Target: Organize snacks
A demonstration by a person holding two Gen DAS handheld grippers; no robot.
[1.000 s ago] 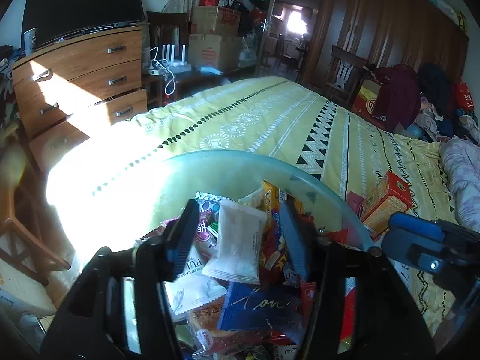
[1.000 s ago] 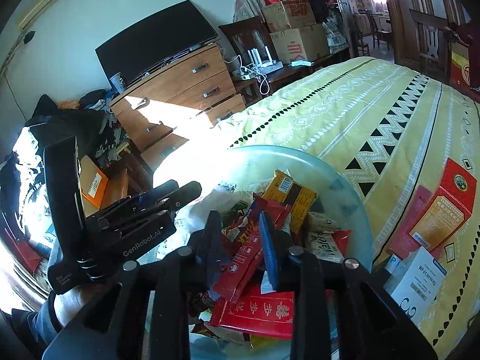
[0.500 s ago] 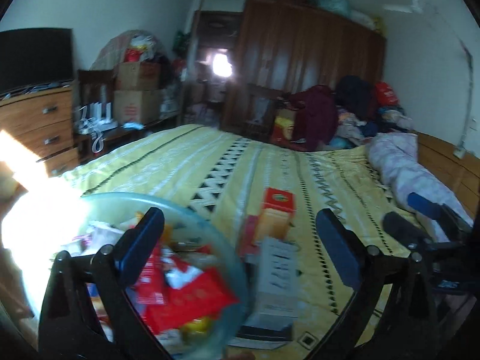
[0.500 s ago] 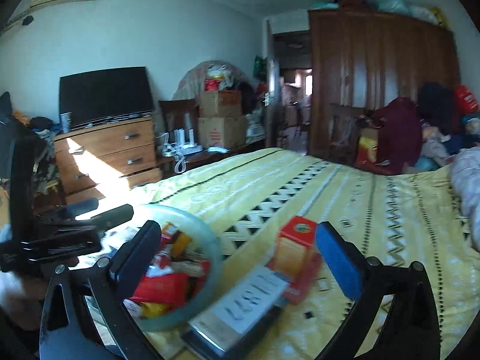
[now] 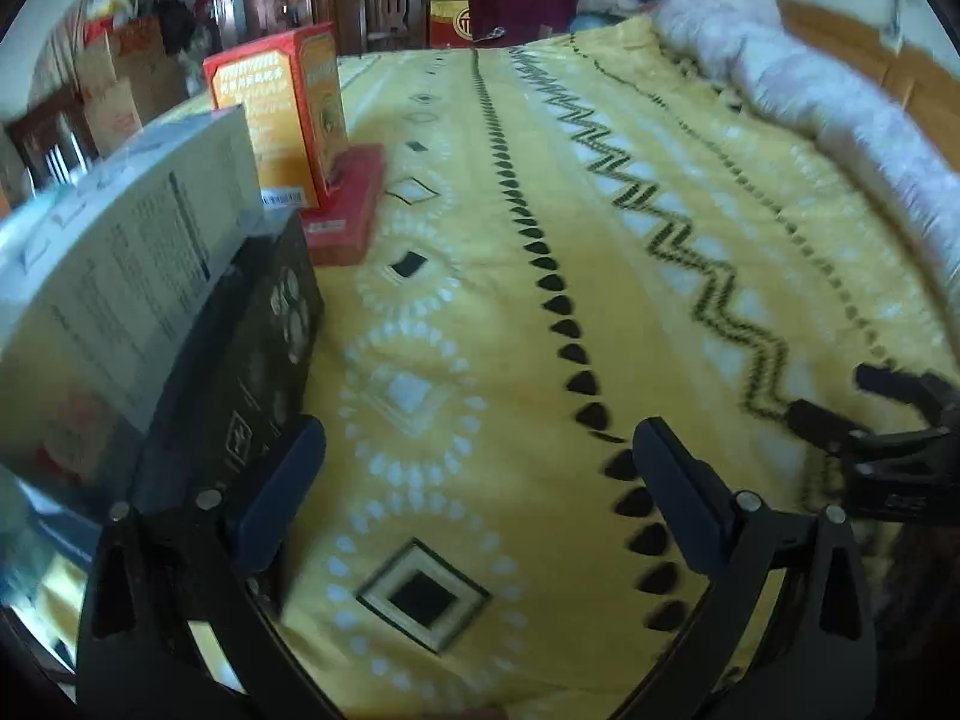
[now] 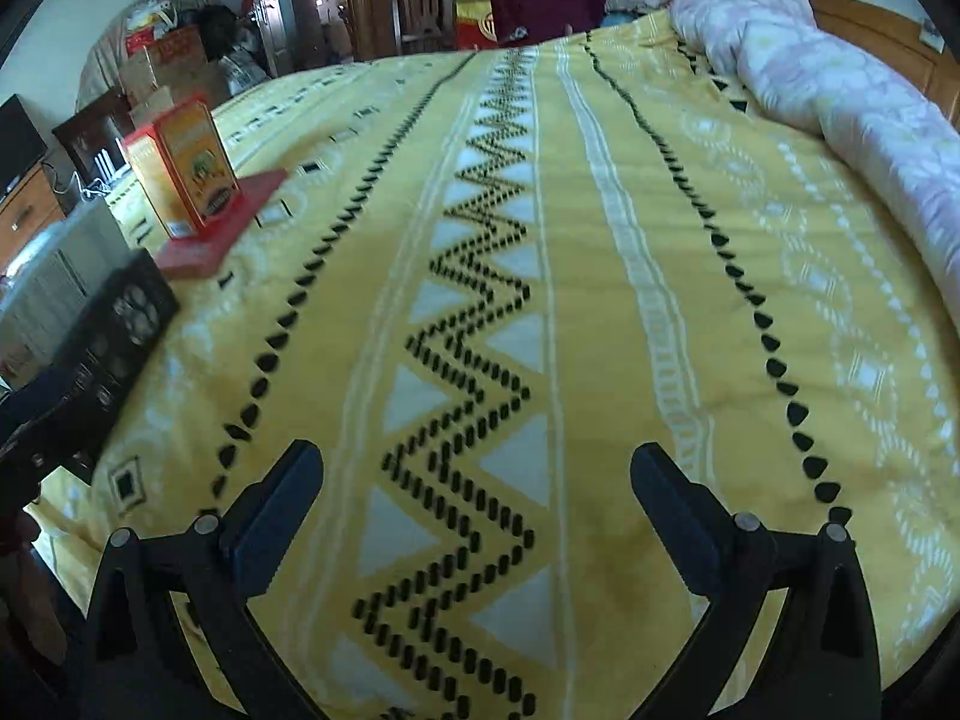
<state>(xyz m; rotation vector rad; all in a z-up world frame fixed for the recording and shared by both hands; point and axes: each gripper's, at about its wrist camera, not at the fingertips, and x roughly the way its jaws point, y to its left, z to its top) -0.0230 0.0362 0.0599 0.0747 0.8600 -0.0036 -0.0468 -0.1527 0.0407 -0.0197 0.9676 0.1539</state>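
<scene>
The snack boxes sit at the far left of the bed (image 6: pixel 600 276): a white box (image 5: pixel 114 276) resting on a black box (image 5: pixel 252 360), and beyond them an upright orange box (image 5: pixel 282 108) standing on a flat red box (image 5: pixel 351 210). They run in a row away from the near edge. The left tool (image 5: pixel 477 498) is nearer, its left finger just beside the black box; its jaws stand wide and hold nothing. Further right, the right tool (image 6: pixel 474 504) is likewise fully open and empty over bare bedspread.

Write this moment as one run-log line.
left gripper: open, empty | right gripper: open, empty | orange box: upright on red box
</scene>
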